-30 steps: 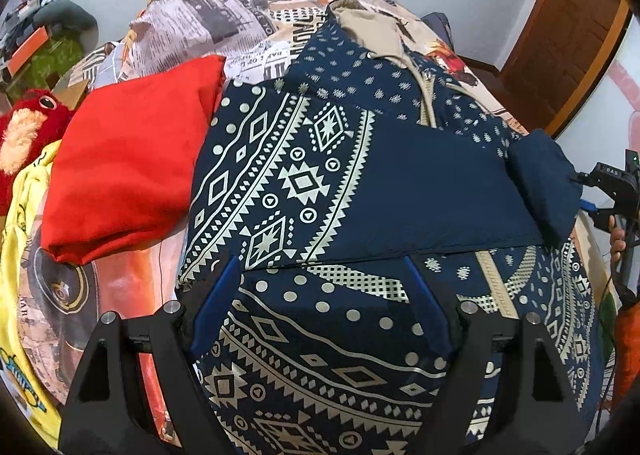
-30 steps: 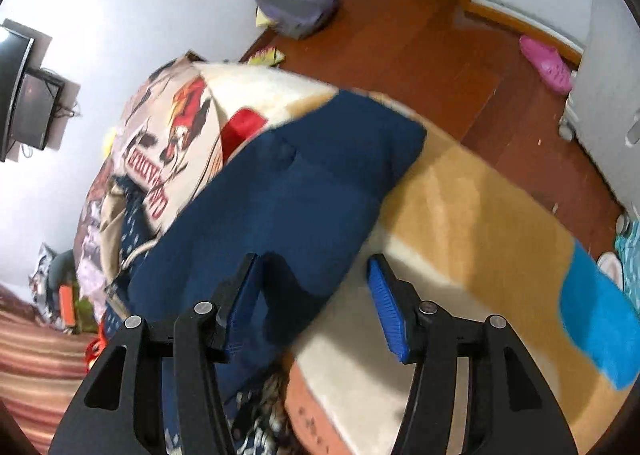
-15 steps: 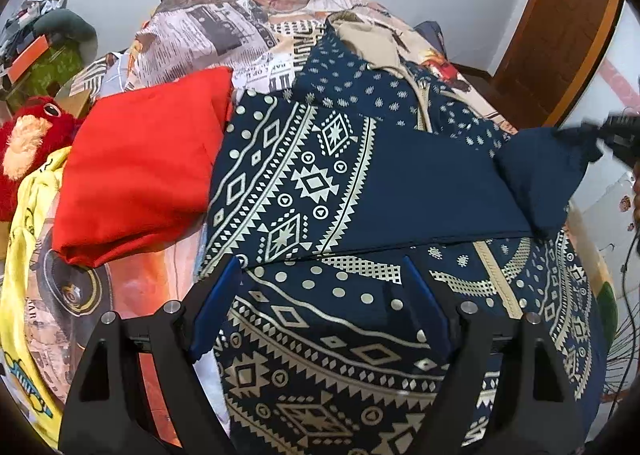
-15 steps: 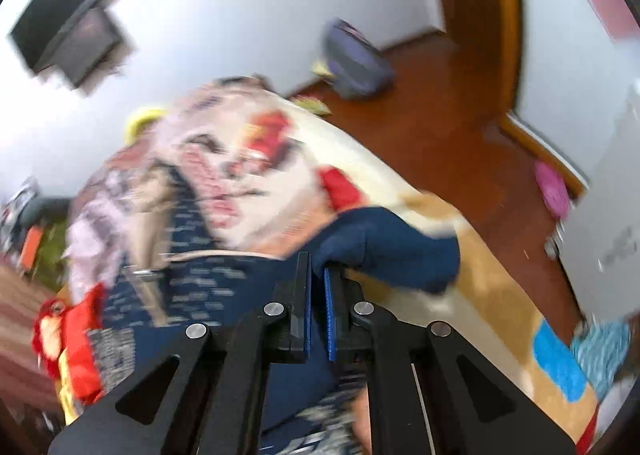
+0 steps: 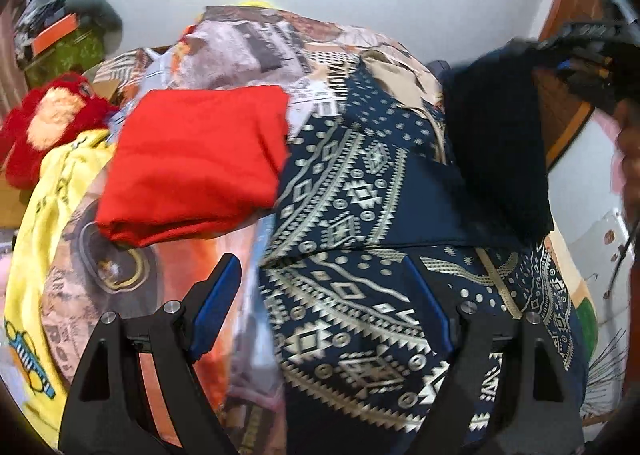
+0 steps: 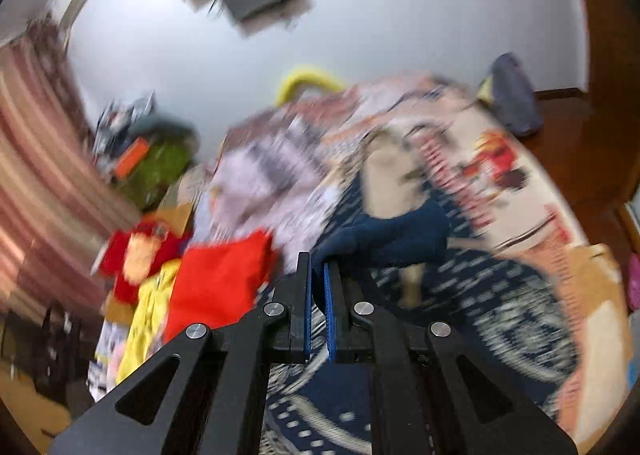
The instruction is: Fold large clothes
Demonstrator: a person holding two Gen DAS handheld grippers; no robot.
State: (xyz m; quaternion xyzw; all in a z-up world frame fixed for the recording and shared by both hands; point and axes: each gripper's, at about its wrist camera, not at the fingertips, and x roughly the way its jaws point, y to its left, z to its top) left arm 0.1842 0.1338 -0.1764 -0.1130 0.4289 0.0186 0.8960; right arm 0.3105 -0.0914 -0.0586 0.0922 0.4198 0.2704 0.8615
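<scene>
Navy patterned cloth [image 5: 352, 295], one large piece, covers the bed's near edge beneath the left gripper [image 5: 320, 307], jaws wide and empty. The right gripper [image 6: 316, 295] has just clamped its jaws onto the cloth's plain navy corner [image 6: 384, 235], lifted. Farther back lie one folded red garment [image 5: 196, 159] and one red plush toy [image 5: 44, 127].

- folded red garment [image 5: 192, 159] sits just left of the patterned navy garment [image 5: 360, 295], blocks that side
- lifted navy corner [image 5: 496, 151] hangs over right side
- bare bedsheet strip [image 5: 120, 275] front-left: passable
</scene>
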